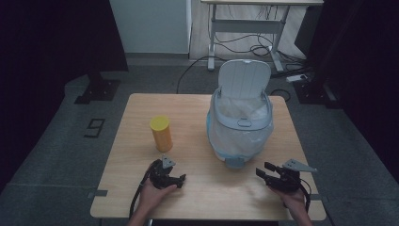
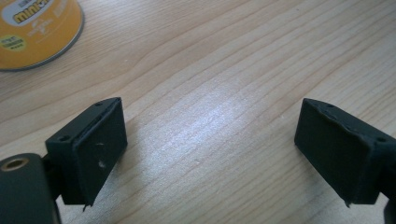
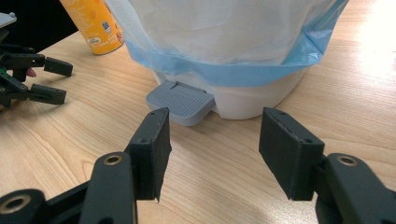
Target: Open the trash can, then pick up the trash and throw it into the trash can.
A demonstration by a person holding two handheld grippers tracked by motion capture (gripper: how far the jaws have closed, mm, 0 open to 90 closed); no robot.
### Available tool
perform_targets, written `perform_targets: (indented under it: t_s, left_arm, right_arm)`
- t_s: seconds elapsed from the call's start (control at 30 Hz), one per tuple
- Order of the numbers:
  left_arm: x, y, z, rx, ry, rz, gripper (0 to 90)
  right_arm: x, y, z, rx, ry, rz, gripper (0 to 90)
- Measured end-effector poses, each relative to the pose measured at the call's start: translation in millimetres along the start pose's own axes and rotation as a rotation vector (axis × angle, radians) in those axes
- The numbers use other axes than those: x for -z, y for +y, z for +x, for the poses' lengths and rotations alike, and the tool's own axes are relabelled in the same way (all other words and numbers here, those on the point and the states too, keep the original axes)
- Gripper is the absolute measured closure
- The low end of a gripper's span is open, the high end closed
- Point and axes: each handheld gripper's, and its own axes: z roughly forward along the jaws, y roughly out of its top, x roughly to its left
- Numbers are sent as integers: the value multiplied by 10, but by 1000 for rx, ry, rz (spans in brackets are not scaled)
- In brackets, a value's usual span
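Can (image 2: 32,30) cut off beside left gripper (image 2: 210,154).

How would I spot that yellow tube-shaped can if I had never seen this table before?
Start at the wooden table and find the big white pedal bin lined with a plastic bag, its lid standing open. To the left of the bin stands the yellow can, upright, just beyond the left gripper. It is the one bright yellow cylinder there, far smaller than the bin.
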Motion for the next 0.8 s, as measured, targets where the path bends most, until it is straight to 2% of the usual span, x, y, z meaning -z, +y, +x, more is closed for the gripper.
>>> perform_targets:
  t_s: [0.23, 0.3, 0.47, 0.6, 0.67, 0.7, 0.8]
  left_arm:
    - [25, 6, 37, 15, 7, -10, 132]
    - [61, 5, 64, 28, -13, -37, 137]
    - [135, -3, 87, 28, -32, -73, 140]
    - [181, -14, 133, 40, -36, -92, 148]
    - [227, -20, 175, 60, -37, -125, 170]
    - [227, -20, 175, 60, -37, -125, 176]
    - [309, -25, 214, 70, -28, -170, 192]
  right_arm:
    - [16, -47, -26, -1, -7, 13, 422]
    - [32, -60, -46, -3, -14, 13, 422]
    - [28, -77, -70, -2, -26, 24, 422]
    - [19, -83, -59, 9, -30, 34, 422]
    - [6, -89, -51, 20, -33, 44, 422]
    - [6, -89, -51, 20, -33, 44, 422]
    - [1, -93, -51, 20, -32, 48, 422]
